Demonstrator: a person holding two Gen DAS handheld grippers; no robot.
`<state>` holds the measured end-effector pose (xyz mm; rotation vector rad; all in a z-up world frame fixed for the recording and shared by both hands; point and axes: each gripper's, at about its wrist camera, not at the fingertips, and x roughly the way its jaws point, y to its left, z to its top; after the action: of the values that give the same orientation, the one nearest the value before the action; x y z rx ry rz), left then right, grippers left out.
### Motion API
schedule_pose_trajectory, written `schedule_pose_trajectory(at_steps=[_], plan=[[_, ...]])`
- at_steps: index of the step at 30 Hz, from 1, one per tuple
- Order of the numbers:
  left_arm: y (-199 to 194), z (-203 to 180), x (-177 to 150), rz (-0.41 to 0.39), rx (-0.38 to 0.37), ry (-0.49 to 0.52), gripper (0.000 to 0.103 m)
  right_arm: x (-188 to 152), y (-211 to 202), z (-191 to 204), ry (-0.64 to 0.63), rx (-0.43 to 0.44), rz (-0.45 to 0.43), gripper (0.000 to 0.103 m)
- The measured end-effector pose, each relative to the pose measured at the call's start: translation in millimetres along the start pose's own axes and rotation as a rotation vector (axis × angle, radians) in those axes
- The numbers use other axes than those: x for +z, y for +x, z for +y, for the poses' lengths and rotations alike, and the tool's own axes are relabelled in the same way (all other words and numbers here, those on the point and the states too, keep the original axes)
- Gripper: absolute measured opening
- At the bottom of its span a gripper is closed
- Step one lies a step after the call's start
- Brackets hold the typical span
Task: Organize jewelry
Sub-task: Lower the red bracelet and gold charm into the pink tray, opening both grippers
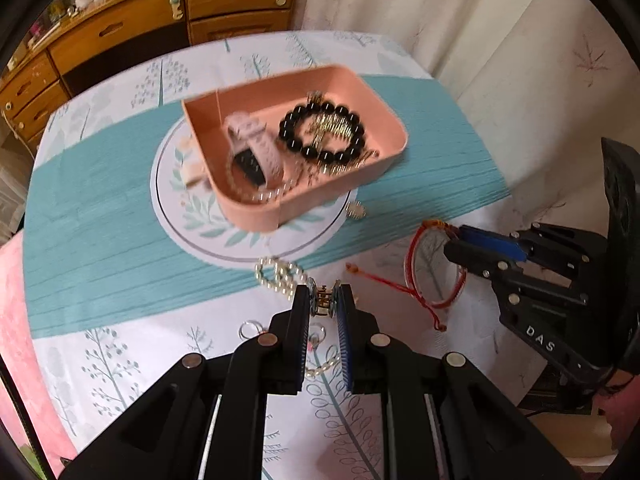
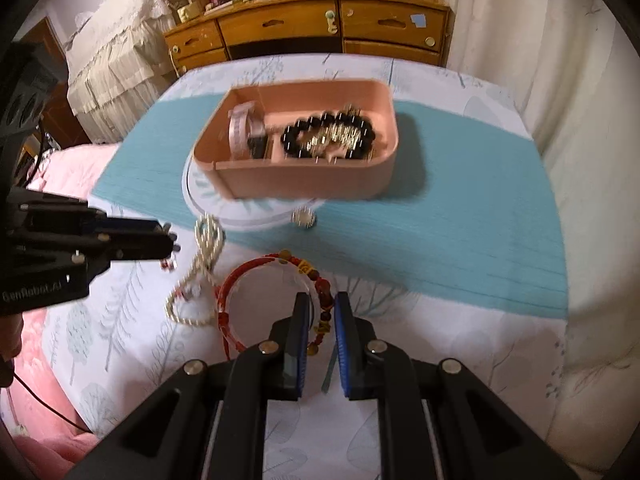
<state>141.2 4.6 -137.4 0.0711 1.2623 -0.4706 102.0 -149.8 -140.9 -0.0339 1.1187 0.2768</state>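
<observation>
A pink tray (image 1: 384,120) (image 2: 304,180) sits on a round plate (image 1: 176,216) and holds a black bead bracelet (image 1: 322,130) (image 2: 328,136), a pale watch (image 1: 256,148) (image 2: 240,130) and gold pieces. My left gripper (image 1: 324,300) (image 2: 170,246) is shut on a small gold clip (image 1: 322,300) above the cloth. My right gripper (image 2: 322,308) (image 1: 452,240) is shut on a red string bracelet (image 2: 264,268) (image 1: 416,264), lifted just off the cloth. A pearl necklace (image 1: 280,276) (image 2: 204,256) lies between them.
A small gold ornament (image 1: 355,210) (image 2: 303,216) lies by the plate's edge. Silver rings (image 1: 250,328) lie near my left fingers. A teal runner (image 1: 100,240) crosses the patterned tablecloth. A wooden dresser (image 2: 320,28) stands behind; a curtain (image 2: 580,120) hangs at right.
</observation>
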Motion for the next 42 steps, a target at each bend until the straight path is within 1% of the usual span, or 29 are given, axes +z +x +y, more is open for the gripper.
schedule_pose_trajectory(at_steps=[3,8,12,15,19,23,24,25,26,27,28,29,30,34,37,42], plan=[[-14.4,-3.1,10.9,-0.030,-0.005,0.007,0.011,14.3,-9.6,-2.5,-0.007,-0.001,-0.022,0.012],[-38.0,-7.1,28.3,-0.106,-0.010,0.022,0.011,41.6,-22.5,-5.1,-0.040,-0.005,-0.062,0.012],[-47.1,-8.8,43.0,-0.155,-0.024,0.005,0.011,64.6,-27.5,-7.0,-0.061,-0.006,-0.092,0.012],[-49.2,-9.0,57.6,-0.195,-0.052,0.000,0.011,80.2,-26.6,-10.1,-0.054,0.000,-0.129,0.012],[-42.4,-12.1,71.8,-0.238,-0.034,0.019,0.011,98.9,-20.6,-14.6,-0.044,0.006,-0.181,0.012],[-30.4,-8.9,83.1,-0.264,-0.030,-0.004,0.011,114.0,-11.4,-21.8,-0.024,0.008,-0.209,0.013],[-27.5,-7.9,85.4,-0.260,-0.024,-0.008,0.012,117.9,-8.4,-24.7,-0.016,0.013,-0.214,0.013],[-25.0,-6.5,87.8,-0.254,-0.001,-0.016,0.021,120.0,-6.8,-25.7,-0.015,0.017,-0.218,0.013],[-22.5,-4.8,89.4,-0.252,0.032,-0.034,0.039,122.3,-4.2,-27.2,-0.018,0.021,-0.226,0.014],[-21.2,-1.7,90.3,-0.252,0.053,-0.052,0.047,124.6,-0.5,-28.2,-0.026,0.020,-0.222,0.016],[-21.3,2.1,90.4,-0.255,0.045,-0.067,0.054,125.7,2.9,-28.9,-0.029,0.014,-0.210,0.024],[-22.4,5.4,90.1,-0.258,0.032,-0.078,0.054,126.1,5.0,-29.4,-0.030,0.009,-0.203,0.031],[-23.9,9.2,89.7,-0.260,0.024,-0.091,0.054,125.6,5.5,-30.3,-0.028,0.011,-0.207,0.032],[-25.6,21.5,86.4,-0.249,0.051,-0.118,0.054,122.7,7.2,-30.6,-0.024,0.032,-0.201,0.032],[-27.6,29.5,79.9,-0.242,0.049,-0.149,0.054,120.3,8.3,-27.8,-0.031,0.037,-0.195,0.032],[-25.2,44.2,50.2,-0.206,0.042,-0.206,0.054,107.7,6.6,-22.4,-0.041,0.057,-0.210,0.032]])
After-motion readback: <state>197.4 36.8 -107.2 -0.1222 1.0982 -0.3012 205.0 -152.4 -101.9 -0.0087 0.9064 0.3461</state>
